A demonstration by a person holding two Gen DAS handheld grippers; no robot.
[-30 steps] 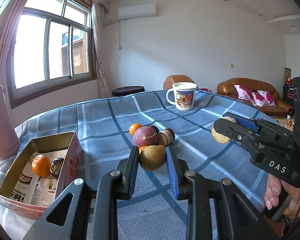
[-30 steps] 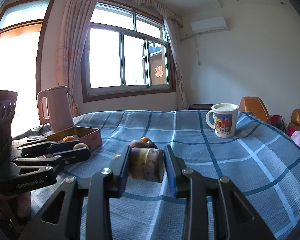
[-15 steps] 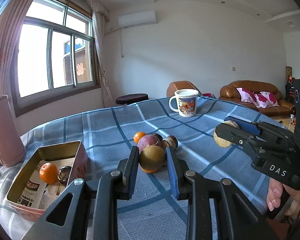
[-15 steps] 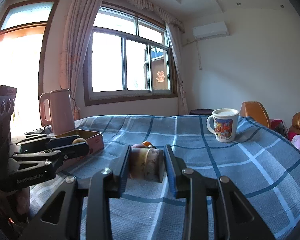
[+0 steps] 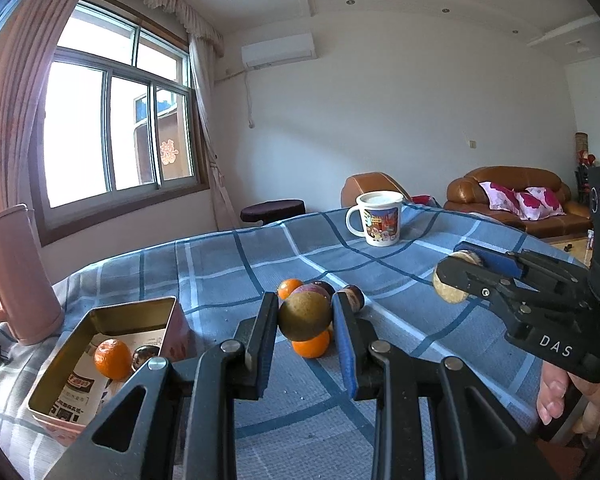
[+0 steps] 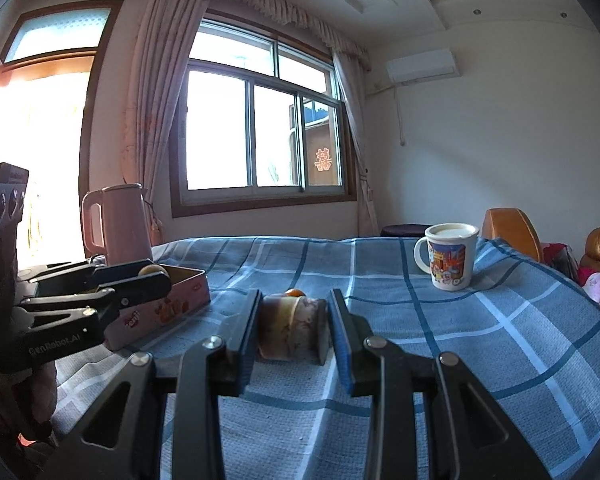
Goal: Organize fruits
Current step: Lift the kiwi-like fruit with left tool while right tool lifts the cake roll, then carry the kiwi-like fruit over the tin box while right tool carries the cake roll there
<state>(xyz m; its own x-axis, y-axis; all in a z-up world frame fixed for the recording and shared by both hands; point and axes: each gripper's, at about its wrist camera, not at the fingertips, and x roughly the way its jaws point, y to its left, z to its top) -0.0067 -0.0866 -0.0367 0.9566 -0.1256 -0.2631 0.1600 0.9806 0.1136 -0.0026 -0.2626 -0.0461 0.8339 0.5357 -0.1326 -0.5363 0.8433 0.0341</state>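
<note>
Left wrist view, from the left: a pink kettle (image 5: 12, 272) stands at the table's edge, and beside it an open tin box (image 5: 112, 356) holds an orange (image 5: 113, 359) and a dark round fruit (image 5: 145, 357) on printed paper. In the middle, the left tool (image 5: 305, 320) is clenched on a brownish-green round fruit (image 5: 304, 317), lifted clear of the blue plaid tablecloth (image 5: 228, 264). Just behind and below it lies a cluster of fruits: another orange (image 5: 311, 349), a small orange (image 5: 289, 287) and purple ones (image 5: 314, 290). Further back stands a cartoon mug (image 5: 380, 218). On the right, the right tool (image 5: 454, 280) grips a pale brown-mottled fruit (image 5: 450, 294).

Right wrist view: that fruit (image 6: 292, 326) sits squeezed between the blue pads (image 6: 342, 340), above the cloth.
</note>
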